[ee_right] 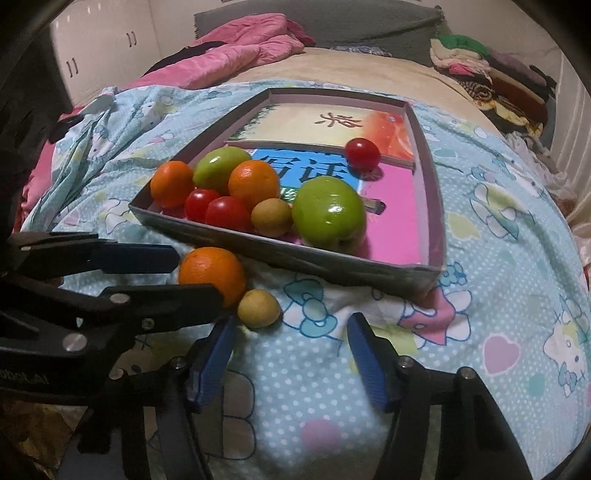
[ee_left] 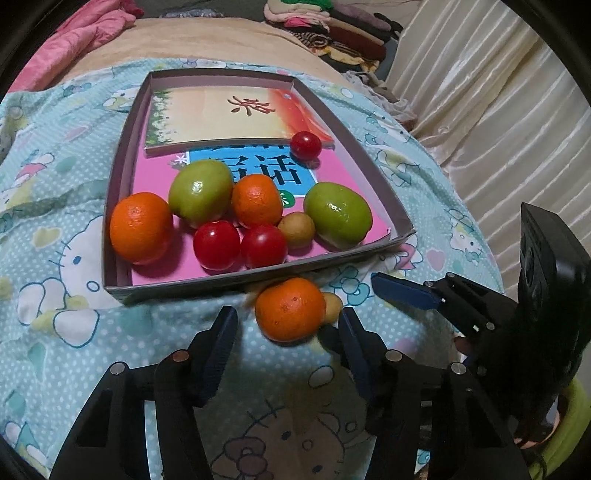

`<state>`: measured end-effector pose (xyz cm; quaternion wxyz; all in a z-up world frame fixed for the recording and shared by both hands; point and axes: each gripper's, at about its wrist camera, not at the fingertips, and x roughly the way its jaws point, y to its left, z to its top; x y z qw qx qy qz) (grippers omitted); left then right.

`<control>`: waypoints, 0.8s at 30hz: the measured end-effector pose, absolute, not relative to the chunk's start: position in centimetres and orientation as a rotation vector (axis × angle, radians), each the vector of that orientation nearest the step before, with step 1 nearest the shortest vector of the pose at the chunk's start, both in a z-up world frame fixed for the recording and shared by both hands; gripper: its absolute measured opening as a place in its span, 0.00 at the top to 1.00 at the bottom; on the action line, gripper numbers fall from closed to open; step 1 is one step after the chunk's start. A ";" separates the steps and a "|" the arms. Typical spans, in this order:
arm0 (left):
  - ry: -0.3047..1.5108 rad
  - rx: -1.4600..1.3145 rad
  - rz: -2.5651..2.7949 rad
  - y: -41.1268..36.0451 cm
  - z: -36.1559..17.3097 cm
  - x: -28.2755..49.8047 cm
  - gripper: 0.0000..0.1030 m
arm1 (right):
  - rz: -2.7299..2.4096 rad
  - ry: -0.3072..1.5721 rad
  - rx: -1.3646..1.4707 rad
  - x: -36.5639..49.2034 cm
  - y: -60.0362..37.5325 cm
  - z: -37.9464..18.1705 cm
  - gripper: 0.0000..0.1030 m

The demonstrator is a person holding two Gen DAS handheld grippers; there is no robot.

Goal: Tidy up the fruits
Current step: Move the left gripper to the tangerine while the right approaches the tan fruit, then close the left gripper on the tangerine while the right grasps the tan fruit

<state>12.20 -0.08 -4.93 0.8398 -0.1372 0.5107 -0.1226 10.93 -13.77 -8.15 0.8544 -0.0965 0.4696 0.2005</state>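
Left wrist view: an orange (ee_left: 290, 309) lies on the bed sheet (ee_left: 66, 332) just outside the near wall of the tray (ee_left: 229, 282), in the gap between the fingers of the left gripper (ee_left: 286, 325). Jaws part-open; the right-hand pad looks very close to the orange, the left-hand pad stands clear of it, so no grip shows. A small yellow-brown fruit (ee_left: 332, 306) sits touching the orange on its right, partly hidden behind it.

Right wrist view: the same small fruit (ee_right: 258, 308) lies beside the left finger of the right gripper (ee_right: 291, 332), ahead of the gap and not within it. Jaws part-open, nothing between the pads. The left gripper enters from the left edge, one finger across the orange's (ee_right: 212, 275) lower side.

Inside the tray, near wall: two oranges (ee_left: 141, 227) (ee_left: 256, 200), two green fruits (ee_left: 201, 192) (ee_left: 338, 214), two red tomatoes (ee_left: 217, 244) (ee_left: 263, 246) and one more small yellow-brown fruit (ee_left: 296, 229), clustered and mostly touching. A third tomato (ee_left: 305, 145) sits alone farther back. Books (ee_left: 221, 110) line the tray floor.

Beyond: tan blanket (ee_left: 221, 40), pink quilt (ee_left: 74, 40), a pile of folded clothes (ee_left: 332, 26), curtain (ee_left: 480, 92) at right.
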 end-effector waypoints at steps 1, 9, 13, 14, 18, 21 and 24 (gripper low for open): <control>1.085 -0.294 -0.266 -0.1 -5.1 12.3 0.44 | 0.428 0.981 -0.211 10.9 -13.6 -8.1 0.41; 1.109 -0.283 -0.275 -0.4 -6.0 13.1 0.55 | 0.466 0.959 -0.265 10.7 -12.4 -8.4 0.54; 1.103 -0.302 -0.283 0.0 -6.0 13.3 0.58 | 0.489 0.945 -0.273 10.7 -12.2 -8.4 0.58; 1.103 -0.306 -0.285 0.0 -6.0 13.3 0.58 | 0.493 0.942 -0.278 10.8 -12.1 -8.4 0.58; 1.097 -0.302 -0.284 0.3 -5.8 13.0 0.59 | 0.517 0.932 -0.289 10.8 -11.9 -8.4 0.60; 1.091 -0.311 -0.284 0.9 -5.6 12.7 0.60 | 0.539 0.927 -0.292 10.7 -11.8 -8.4 0.63; 1.087 -0.321 -0.282 1.6 -5.5 12.3 0.60 | 0.532 0.922 -0.288 10.9 -12.1 -8.2 0.65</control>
